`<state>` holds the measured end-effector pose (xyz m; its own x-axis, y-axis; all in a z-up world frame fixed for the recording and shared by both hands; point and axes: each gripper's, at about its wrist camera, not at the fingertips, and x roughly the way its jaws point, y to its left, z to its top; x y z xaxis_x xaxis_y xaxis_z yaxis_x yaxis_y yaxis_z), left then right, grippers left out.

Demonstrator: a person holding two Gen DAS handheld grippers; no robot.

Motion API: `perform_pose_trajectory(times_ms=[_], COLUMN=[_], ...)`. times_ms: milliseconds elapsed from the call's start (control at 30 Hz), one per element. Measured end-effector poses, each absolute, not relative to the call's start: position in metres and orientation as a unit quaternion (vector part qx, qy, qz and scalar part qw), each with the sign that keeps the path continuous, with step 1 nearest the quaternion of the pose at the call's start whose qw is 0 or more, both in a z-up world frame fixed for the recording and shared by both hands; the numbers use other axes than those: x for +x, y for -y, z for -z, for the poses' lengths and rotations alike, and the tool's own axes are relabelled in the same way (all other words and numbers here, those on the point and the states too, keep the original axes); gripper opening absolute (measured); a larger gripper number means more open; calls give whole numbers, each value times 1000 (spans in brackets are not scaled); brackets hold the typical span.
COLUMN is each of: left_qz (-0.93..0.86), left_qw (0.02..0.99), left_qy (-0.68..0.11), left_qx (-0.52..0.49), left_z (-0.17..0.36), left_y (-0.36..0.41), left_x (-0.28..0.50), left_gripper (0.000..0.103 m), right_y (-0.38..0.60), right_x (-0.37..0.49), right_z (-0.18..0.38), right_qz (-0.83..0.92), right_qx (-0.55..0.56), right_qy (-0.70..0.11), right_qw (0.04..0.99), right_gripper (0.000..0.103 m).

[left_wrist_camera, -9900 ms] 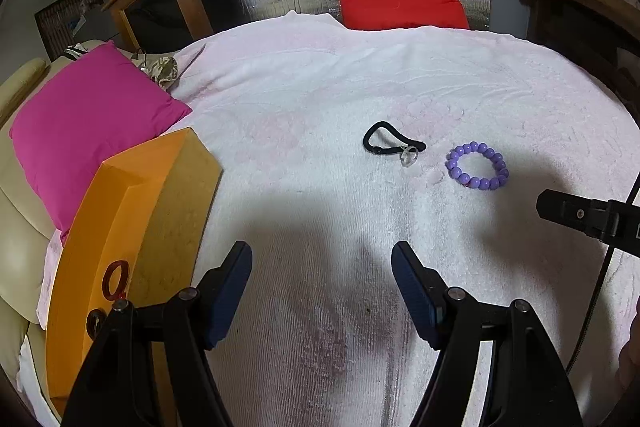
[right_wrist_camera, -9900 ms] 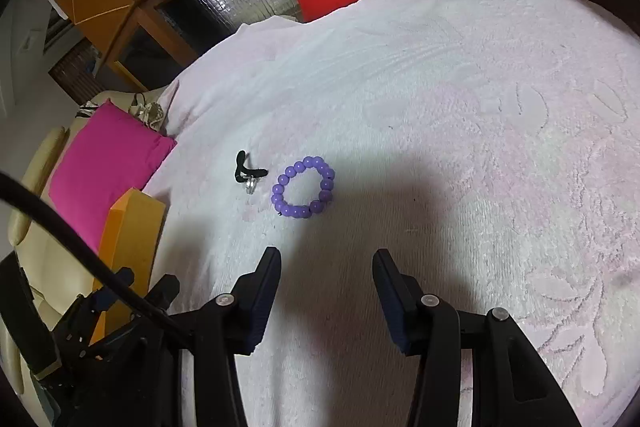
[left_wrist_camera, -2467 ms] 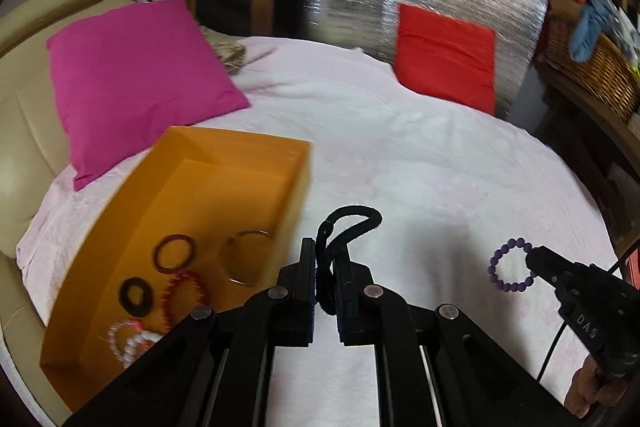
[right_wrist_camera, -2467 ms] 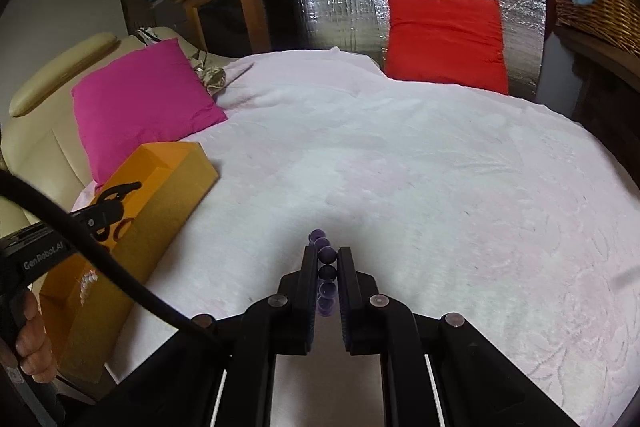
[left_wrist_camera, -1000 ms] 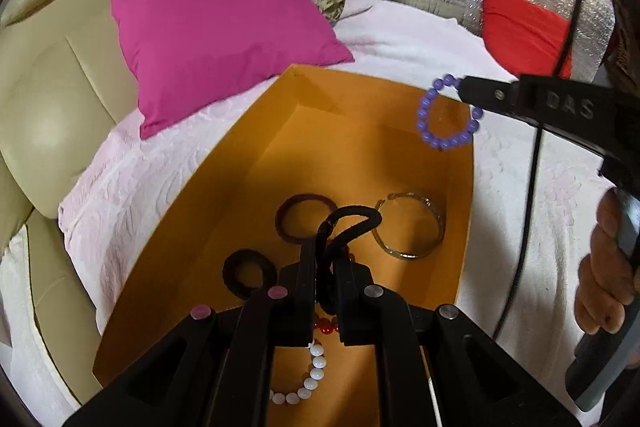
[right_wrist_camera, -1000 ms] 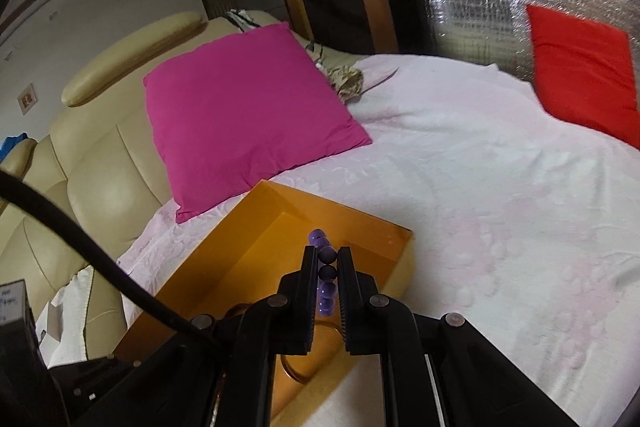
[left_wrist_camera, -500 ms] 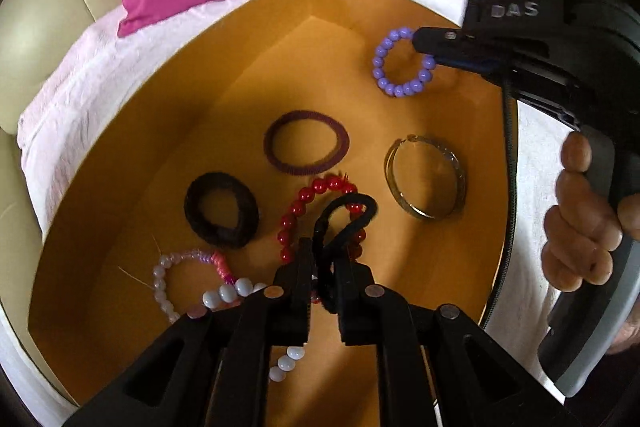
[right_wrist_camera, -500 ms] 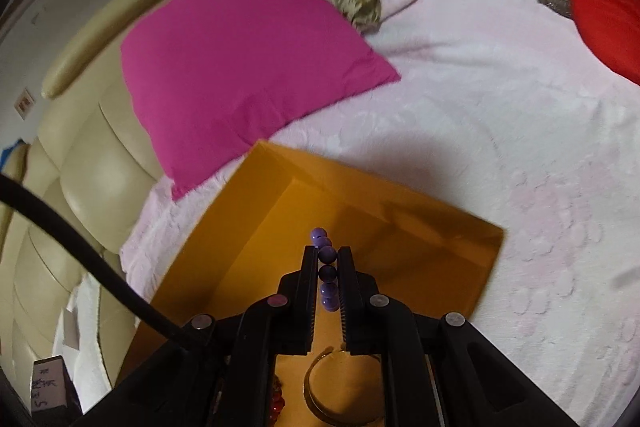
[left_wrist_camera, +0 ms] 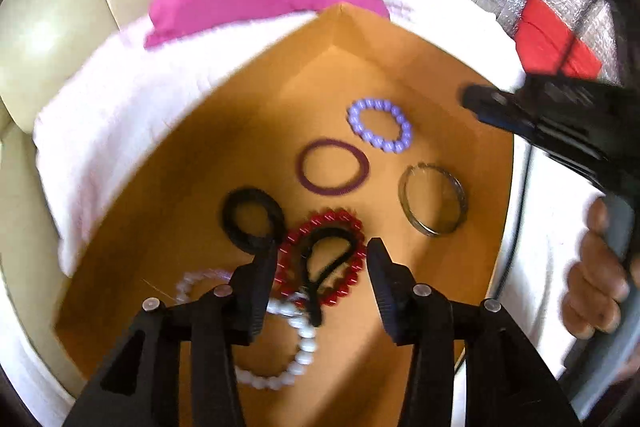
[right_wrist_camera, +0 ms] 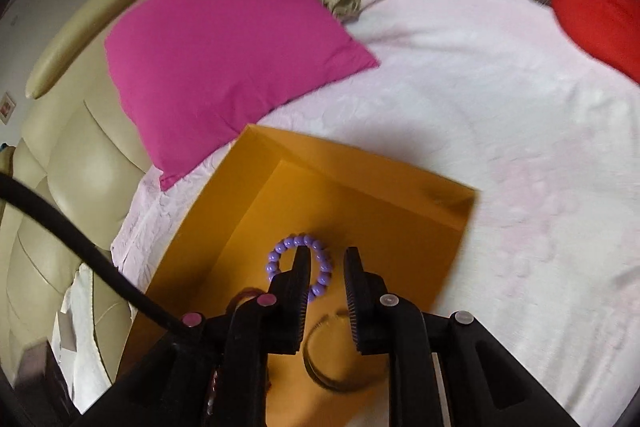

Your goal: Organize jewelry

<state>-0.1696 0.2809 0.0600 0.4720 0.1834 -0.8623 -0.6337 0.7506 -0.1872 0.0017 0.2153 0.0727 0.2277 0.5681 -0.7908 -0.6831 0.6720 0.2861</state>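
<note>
Wide white bed (right_wrist_camera: 500,99), pink pillow (right_wrist_camera: 224,43) up by the cream headboard, and the orange box (left_wrist_camera: 404,51) sits on the bedspread just below that pillow, open top facing us. That box is where the jewelry goes, and it is filling up: purple bead bracelet (left_wrist_camera: 379,125) lying flat near the far corner, a plum band (left_wrist_camera: 333,167) beside it, a metal bangle (left_wrist_camera: 433,199) toward the right wall, a black hair tie (left_wrist_camera: 253,215), a red bead bracelet (left_wrist_camera: 323,255) and a white bead string (left_wrist_camera: 288,347) at the near end.

Left gripper (left_wrist_camera: 320,271) now, fingers have just been opening and stand apart, and the black cord (left_wrist_camera: 326,259) lies loose across the red beads, no pad touching it. Dropped, by the look of it.

Right gripper (right_wrist_camera: 326,271), fingers also just parting, a narrow gap only; the purple beads rest on the box floor under the left finger, apparently released.

Room to move? Box walls are low and the top is open, so straight up looks like the clean exit. The two grippers are close over one box, so I'd lift them apart, and mind the cable (right_wrist_camera: 72,239).
</note>
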Motion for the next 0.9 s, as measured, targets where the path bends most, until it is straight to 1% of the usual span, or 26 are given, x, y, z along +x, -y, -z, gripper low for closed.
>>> perform_pose_trajectory(times_ms=[67,133,200,233,267,300,333,367,500,567,600,633,733,900], left_qz=[-265,-307,-354,-363,-371,-374,-380,-385,-422,-420,-413,-409,-406,-431], left_qw=[831,843,841,841,843,843,843,842,834,845,851,856,869,864], left_qy=[-428,-402,-385,-379,-369,-366,-363,-361,-337,-309,-298,-288,-259,-249], left_qx=[-237,-183,-136,-128,-121,-120,-116,-113,-109,-122,-126,-128,-116,-73], left_z=[-70,-88,-102,-107,-115,-119,-127,-132,-162,-180,-188,-195,-210,-229], left_y=[-281,-281,-278,-275,-273,-270,-268,-272,-275,-270,-267,-260,-241,-213], left_x=[-179,-195,-208,-213,-227,-235,-250,-259,-305,-332,-343,-352,-370,-390], left_gripper=[51,64,72,75,75,75,75,75,75,75,79,86,88,92], right_y=[-202,-187,-175,-170,-162,-157,-151,-143,-120,-110,-107,-106,-102,-84], right_x=[-12,-29,-50,-61,-75,-86,-97,-113,-159,-184,-195,-204,-234,-269], right_z=[-87,-102,-116,-123,-131,-137,-143,-151,-170,-177,-179,-181,-182,-187], right_qz=[-398,-404,-412,-414,-419,-425,-433,-443,-467,-480,-484,-486,-487,-484], right_qx=[-77,-89,-106,-114,-119,-119,-116,-109,-94,-88,-91,-96,-115,-115], right_qy=[-461,-442,-423,-414,-404,-398,-391,-379,-347,-337,-334,-333,-332,-331], right_qw=[790,796,800,802,804,804,804,805,808,805,804,803,800,802], right_gripper=[19,19,21,25,32,36,44,48,48,48,48,48,48,48])
